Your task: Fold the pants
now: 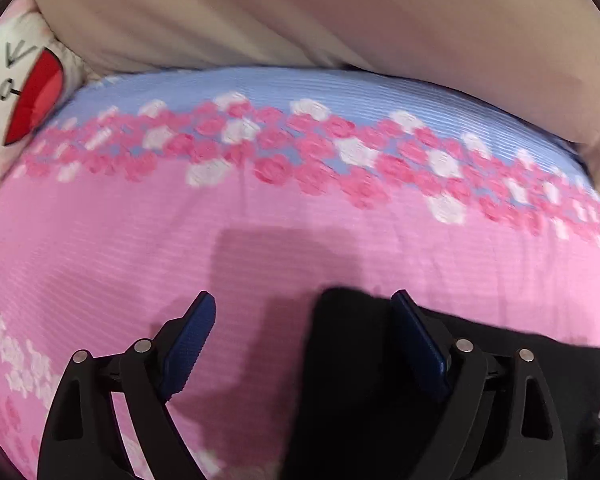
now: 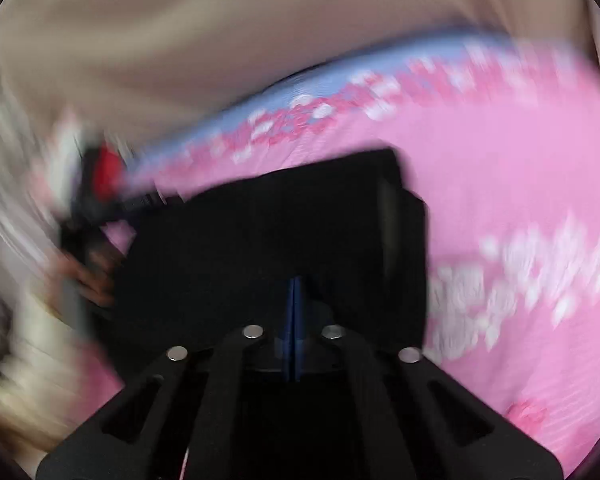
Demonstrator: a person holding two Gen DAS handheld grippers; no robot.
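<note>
Step in hand, prob. mid-fold: right gripper (image 2: 294,312) has its jaws pressed together on the black pants (image 2: 268,240), which look already doubled into a blocky stack on the pink bedspread (image 1: 100,240). Left gripper (image 1: 304,332) has jaws wide, holding nothing; one corner of the pants lies between its fingers, w/ the right-hand pad just at the cloth.

Next move likely needs the left jaws to close on that corner, then both to carry the edge over evenly.

Room: bedspread beyond the pants is bare up to the flower band (image 1: 300,148); beige bedding (image 1: 260,12) bounds it past that. Right view is blurred, so pants' edges are unclear.
</note>
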